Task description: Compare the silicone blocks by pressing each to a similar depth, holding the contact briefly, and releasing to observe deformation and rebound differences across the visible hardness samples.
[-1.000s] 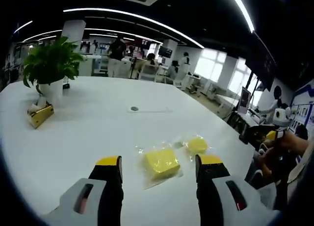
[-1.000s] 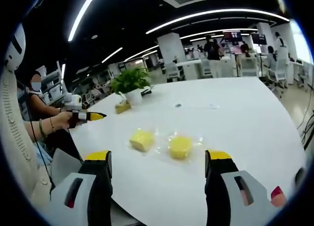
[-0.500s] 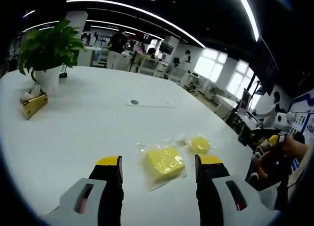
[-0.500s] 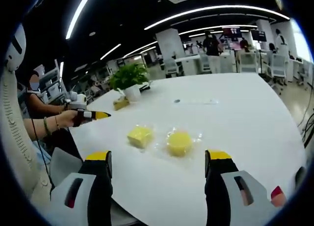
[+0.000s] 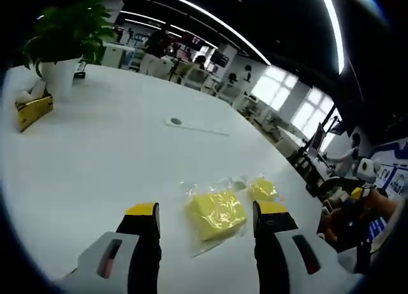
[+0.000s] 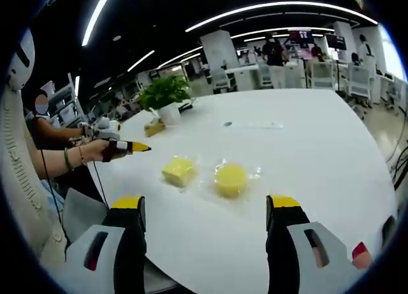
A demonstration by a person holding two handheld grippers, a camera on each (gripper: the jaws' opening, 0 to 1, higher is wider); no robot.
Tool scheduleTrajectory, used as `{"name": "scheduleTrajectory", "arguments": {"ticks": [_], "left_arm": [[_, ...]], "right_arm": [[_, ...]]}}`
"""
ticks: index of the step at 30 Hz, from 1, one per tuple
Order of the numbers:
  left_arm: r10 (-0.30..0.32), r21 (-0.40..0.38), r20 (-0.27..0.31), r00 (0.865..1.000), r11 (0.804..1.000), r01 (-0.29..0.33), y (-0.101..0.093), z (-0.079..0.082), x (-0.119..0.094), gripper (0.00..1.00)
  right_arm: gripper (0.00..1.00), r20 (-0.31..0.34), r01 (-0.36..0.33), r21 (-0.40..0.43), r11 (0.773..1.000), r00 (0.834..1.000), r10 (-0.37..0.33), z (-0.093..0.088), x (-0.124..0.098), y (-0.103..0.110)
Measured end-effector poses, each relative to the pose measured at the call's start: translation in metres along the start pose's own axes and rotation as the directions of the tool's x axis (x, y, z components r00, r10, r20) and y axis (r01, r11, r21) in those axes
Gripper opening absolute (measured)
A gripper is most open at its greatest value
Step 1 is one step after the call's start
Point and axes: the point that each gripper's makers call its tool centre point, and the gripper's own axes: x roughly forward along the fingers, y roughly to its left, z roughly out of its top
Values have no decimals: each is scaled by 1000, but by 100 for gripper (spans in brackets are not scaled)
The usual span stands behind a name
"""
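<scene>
In the left gripper view, the left claw [image 5: 207,212] is held wide apart above the white worktop [image 5: 102,154], gripping nothing. A square yellow silicone block [image 5: 215,214], wrapped in clear film, is seen lying on the worktop between the two yellow-tipped jaws but untouched by them. A round yellow silicone block [image 5: 262,190], also in clear film, is placed just beyond it and to the right, near the worktop's edge. A potted plant [image 5: 64,42] in a white pot and a gold tissue box [image 5: 33,109] are set well apart from the blocks, at the far left. A small dark disc [image 5: 176,121] is seen further back on the worktop.

In the right gripper view, the right claw [image 6: 207,212] is likewise spread wide and empty over the worktop [image 6: 306,160]. The square block [image 6: 179,171] and the round block [image 6: 231,179] are found side by side ahead of the jaws, close together. The left claw [image 6: 131,147] is seen at the left, held in a person's hand [image 6: 95,150] near the worktop's edge, its yellow tip pointed toward the blocks. The plant [image 6: 164,96] stands further back.
</scene>
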Motion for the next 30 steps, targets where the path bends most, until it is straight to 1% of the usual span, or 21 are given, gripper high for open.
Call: {"name": "scheduleTrajectory", "arguments": {"ticks": [8,11,12,14,18,20,22,24,27,29,30], "left_arm": [[-31,-67,-2,1000,997,31,9,-5,18,57],[-51,-100,-1,999,994,51,11,-7,26,57],[-52,-118,-9,999,992,50,13,-9,30,58],[-62,-128,-12,998,990,60,16,-10,35,57],[-89,-169,-2,996,982,88,16,-10,44,55],[-106,-195,5,994,975,104,17,-10,50,52],[-127,-235,14,992,964,127,16,-10,56,50],[-132,-264,18,991,955,132,20,-12,62,50],[-140,-269,2,990,953,136,23,-17,70,49],[-159,-294,3,987,944,153,23,-20,75,48],[-175,-323,16,984,931,171,21,-19,77,47]], "right_arm": [[71,-27,6,3,1000,1000,-6,-5,3,-1],[71,-39,12,5,1000,999,-12,-9,4,-1],[71,-45,14,7,1000,999,-14,-10,4,-2],[70,-51,17,12,1000,999,-16,-12,3,-2],[70,-66,24,16,1000,998,-23,-15,4,-2],[70,-72,27,16,1000,997,-26,-16,5,-3],[69,-72,26,24,999,997,-25,-16,5,-3],[69,-68,29,26,999,997,-27,-15,6,-4],[69,-79,34,28,999,996,-31,-17,6,-5],[69,-88,39,26,999,995,-37,-19,7,-7],[69,-90,40,28,999,995,-37,-19,7,-7]]}}
